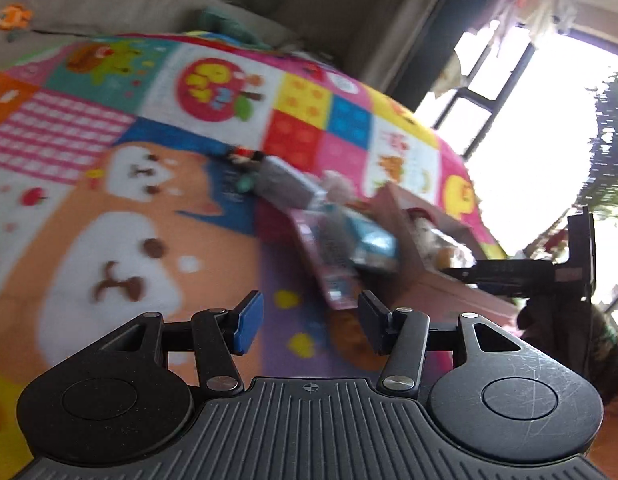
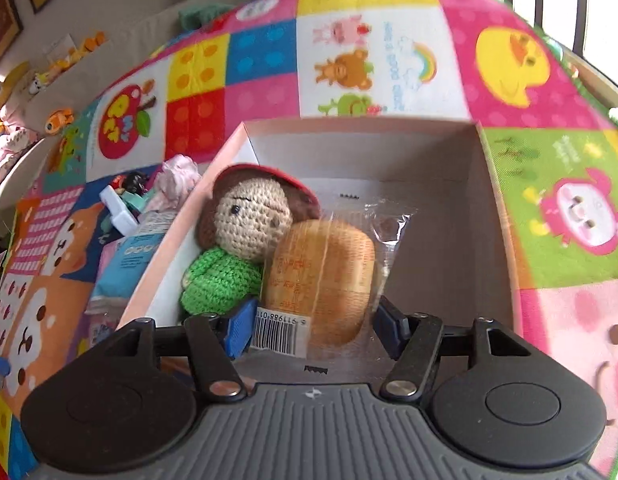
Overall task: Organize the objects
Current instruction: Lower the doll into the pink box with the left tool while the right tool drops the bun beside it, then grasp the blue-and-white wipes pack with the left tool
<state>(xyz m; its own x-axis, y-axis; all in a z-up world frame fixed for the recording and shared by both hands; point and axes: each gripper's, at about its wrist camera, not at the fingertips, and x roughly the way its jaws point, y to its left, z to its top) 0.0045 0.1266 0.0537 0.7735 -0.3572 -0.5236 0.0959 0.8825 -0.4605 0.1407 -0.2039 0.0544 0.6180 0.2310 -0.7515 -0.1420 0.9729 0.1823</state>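
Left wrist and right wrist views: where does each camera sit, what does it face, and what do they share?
Left wrist: behind the open left gripper, above the play mat, facing the item pile and pink box; the right gripper's body shows at right.
Right wrist: behind the right gripper, looking down into the box at the crochet doll and wrapped bread between its fingers.
Shared: mat, box, pile.

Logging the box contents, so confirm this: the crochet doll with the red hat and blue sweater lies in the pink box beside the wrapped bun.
Wrong on one point: the crochet doll wears a green sweater, not blue, as the right wrist view shows. It does lie in the pink box beside the wrapped bun.
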